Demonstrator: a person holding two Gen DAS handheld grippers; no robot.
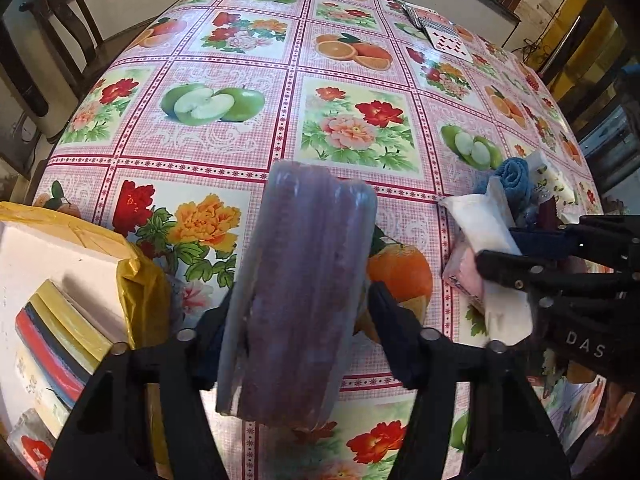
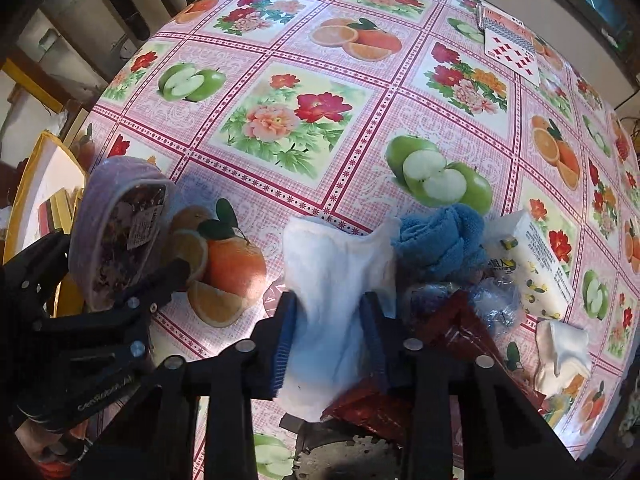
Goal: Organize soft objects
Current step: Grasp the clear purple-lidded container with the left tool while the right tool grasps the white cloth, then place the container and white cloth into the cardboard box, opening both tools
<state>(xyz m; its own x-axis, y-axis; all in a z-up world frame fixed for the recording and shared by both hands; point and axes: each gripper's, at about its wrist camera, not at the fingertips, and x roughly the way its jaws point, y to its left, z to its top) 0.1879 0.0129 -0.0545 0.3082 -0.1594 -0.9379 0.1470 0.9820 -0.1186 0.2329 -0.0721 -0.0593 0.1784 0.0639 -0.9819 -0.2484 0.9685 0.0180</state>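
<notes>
Left wrist view shows the left gripper clamped on a purple plastic-wrapped soft pack, held above the fruit-and-flower patterned tablecloth. Just left sits a white foam box lined with yellow plastic. In the right wrist view, the right gripper pinches a white soft tissue pack; beyond it lie a rolled blue towel and, farther off, playing cards.
</notes>
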